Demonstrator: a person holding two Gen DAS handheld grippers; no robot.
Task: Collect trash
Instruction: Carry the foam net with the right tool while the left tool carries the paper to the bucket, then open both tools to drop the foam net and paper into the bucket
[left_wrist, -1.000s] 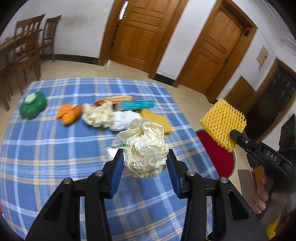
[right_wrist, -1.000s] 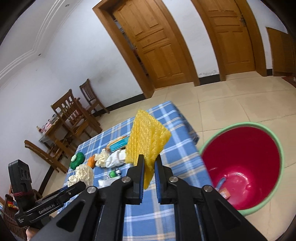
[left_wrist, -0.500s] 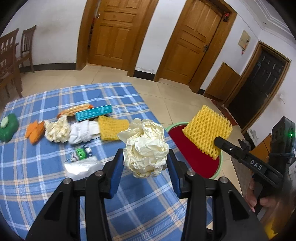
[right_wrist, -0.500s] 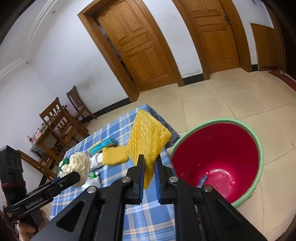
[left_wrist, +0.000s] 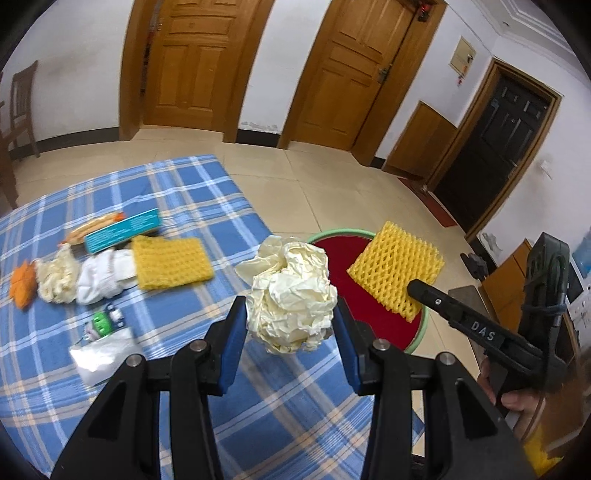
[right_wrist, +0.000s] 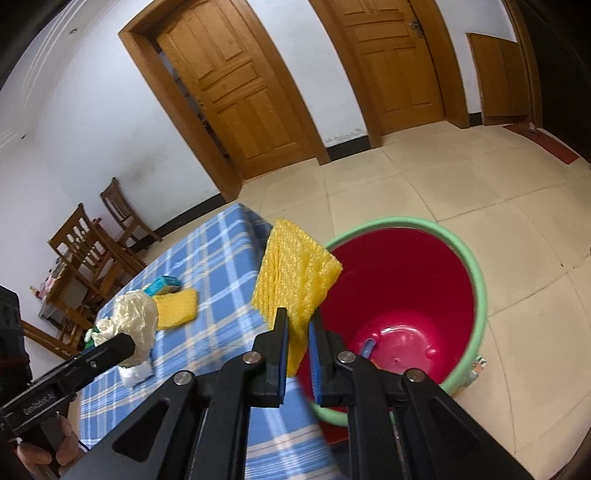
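My left gripper (left_wrist: 290, 325) is shut on a crumpled cream paper ball (left_wrist: 291, 295), held above the table's right edge; the ball also shows in the right wrist view (right_wrist: 135, 317). My right gripper (right_wrist: 297, 328) is shut on a yellow foam net (right_wrist: 291, 280), held over the near rim of the red bucket with a green rim (right_wrist: 478, 273). The net (left_wrist: 397, 271) and the bucket (left_wrist: 334, 233) also show in the left wrist view. The bucket holds a few small items at its bottom.
On the blue plaid tablecloth (left_wrist: 177, 192) lie another yellow foam net (left_wrist: 170, 262), a white cloth (left_wrist: 103, 280), a teal box (left_wrist: 122, 230), orange pieces (left_wrist: 24, 288), a green-white wrapper (left_wrist: 101, 321) and clear plastic (left_wrist: 99, 354). Wooden chairs (right_wrist: 85, 254) stand beyond the table.
Both grippers have swung right toward the bucket with their loads. The foam net now hangs over the bucket's near rim; the paper ball is close to the table's right edge.
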